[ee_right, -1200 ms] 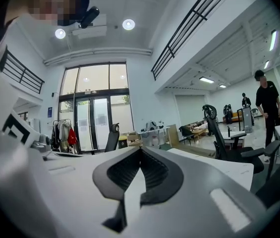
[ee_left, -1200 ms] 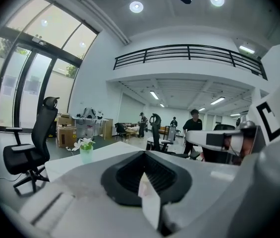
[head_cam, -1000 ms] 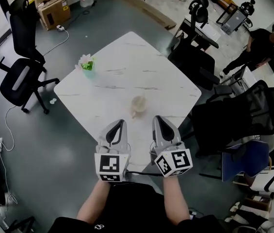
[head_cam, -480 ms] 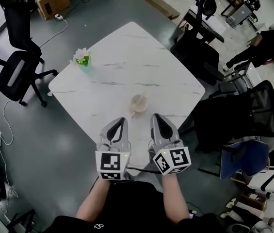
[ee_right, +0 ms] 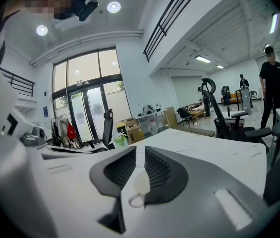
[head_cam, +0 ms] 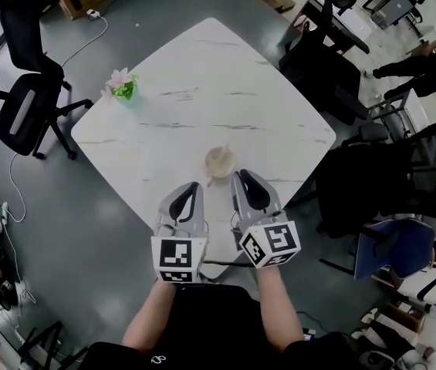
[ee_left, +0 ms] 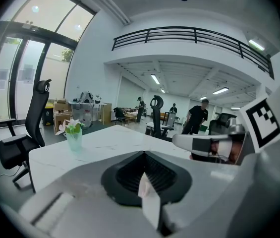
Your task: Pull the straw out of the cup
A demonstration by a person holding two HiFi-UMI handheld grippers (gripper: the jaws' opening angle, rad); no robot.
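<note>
While the right gripper (head_cam: 239,176) had just been opening to a narrow empty gap, left gripper (head_cam: 194,186) closed, cup (head_cam: 220,161) sat just ahead on tabletop (head_cam: 202,75); straw unresolved. Best: steady cup, pull straw straight up.

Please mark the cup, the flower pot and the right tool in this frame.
cup (head_cam: 220,161), head view, middle of its open top.
flower pot (head_cam: 123,89), head view, the green part under the petals.
right tool (ee_right: 140,151), right gripper view, midway between its parted fingertips.
</note>
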